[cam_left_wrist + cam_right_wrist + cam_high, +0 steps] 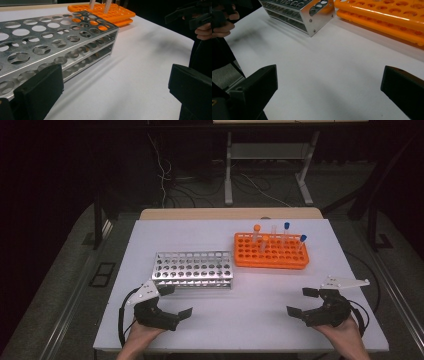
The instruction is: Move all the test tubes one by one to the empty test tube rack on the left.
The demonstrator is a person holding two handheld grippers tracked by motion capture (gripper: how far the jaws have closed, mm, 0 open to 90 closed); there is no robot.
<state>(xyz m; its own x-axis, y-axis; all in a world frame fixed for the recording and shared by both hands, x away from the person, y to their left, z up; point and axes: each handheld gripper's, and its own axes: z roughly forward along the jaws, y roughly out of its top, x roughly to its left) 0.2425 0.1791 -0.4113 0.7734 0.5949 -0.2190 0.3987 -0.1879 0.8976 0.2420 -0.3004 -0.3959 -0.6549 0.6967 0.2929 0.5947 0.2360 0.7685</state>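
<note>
An empty metal tube rack (193,269) (50,45) (298,13) stands mid-table. Behind it to the right sits an orange rack (270,251) (107,13) (387,17) holding several capped tubes (286,236), blue and orange tops. My left gripper (176,301) (113,92) rests open at the front left, just in front of the metal rack's near left corner, nothing between its jaws. My right gripper (302,301) (329,92) is open at the front right over bare table, also holding nothing.
The white table top (250,295) has free room between the two grippers and in front of both racks. Table edges run close behind each hand. A dark floor with cables and a desk frame (265,170) lies beyond the far edge.
</note>
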